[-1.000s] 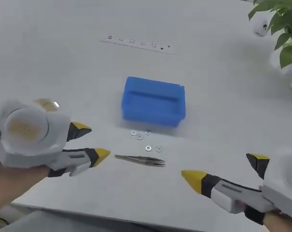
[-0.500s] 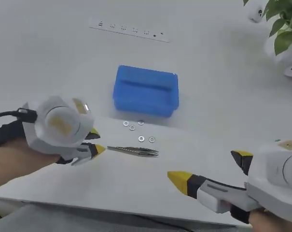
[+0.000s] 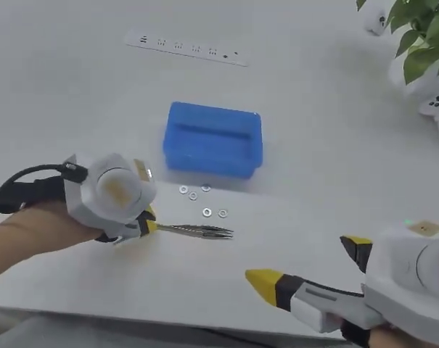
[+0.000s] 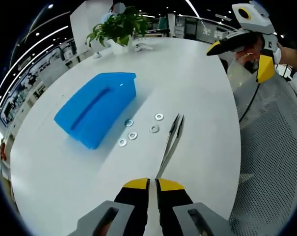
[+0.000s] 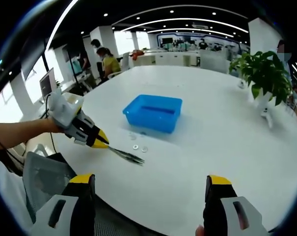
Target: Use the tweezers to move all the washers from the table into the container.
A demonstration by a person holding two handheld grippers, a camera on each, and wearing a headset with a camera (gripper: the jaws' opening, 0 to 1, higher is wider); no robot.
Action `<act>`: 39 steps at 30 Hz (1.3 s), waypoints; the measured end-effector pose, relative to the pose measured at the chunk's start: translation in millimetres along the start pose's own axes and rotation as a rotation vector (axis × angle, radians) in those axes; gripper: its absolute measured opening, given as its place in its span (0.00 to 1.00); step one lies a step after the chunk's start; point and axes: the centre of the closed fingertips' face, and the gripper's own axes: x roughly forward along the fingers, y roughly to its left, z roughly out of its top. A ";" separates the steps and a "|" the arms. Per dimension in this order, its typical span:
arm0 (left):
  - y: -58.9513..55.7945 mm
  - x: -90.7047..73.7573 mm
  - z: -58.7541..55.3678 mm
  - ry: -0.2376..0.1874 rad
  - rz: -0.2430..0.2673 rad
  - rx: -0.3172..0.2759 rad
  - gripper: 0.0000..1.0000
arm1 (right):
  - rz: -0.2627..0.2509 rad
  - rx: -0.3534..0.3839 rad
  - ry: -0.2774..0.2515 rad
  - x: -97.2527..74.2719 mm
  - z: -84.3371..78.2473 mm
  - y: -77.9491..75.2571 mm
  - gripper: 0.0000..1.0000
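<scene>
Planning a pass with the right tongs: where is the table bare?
Bare: between power strip and blue container; right of the container toward the plant. Crowded: washers and tweezers between the container and left tongs.

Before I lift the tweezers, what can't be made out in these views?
Head view: the left hand-held gripper's own body hides where its jaws meet the tweezers.
Right gripper view: the washers are too small to count.
Left gripper view: the container's near wall hides its floor, so washers inside cannot be ruled out.
</scene>
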 end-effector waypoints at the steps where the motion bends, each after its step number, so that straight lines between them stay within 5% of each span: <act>1: 0.0 1.2 -0.3 0.002 -0.003 0.003 0.03 | 0.004 0.000 -0.002 1.0 1.3 0.7 0.92; 16: -14.3 3.6 2.5 0.021 -0.066 0.121 0.00 | 0.052 -0.042 0.007 8.2 4.7 18.1 0.91; 23: -27.9 -14.8 18.5 -0.022 -0.045 0.144 0.00 | 0.111 -0.046 0.005 9.0 6.4 33.5 0.81; 28: -40.3 -35.1 42.7 -0.092 -0.026 0.158 0.00 | 0.138 -0.092 0.002 9.4 10.2 46.4 0.75; 39: -58.0 -61.5 73.3 -0.149 -0.002 0.206 0.00 | 0.195 -0.203 0.002 8.0 10.5 69.1 0.50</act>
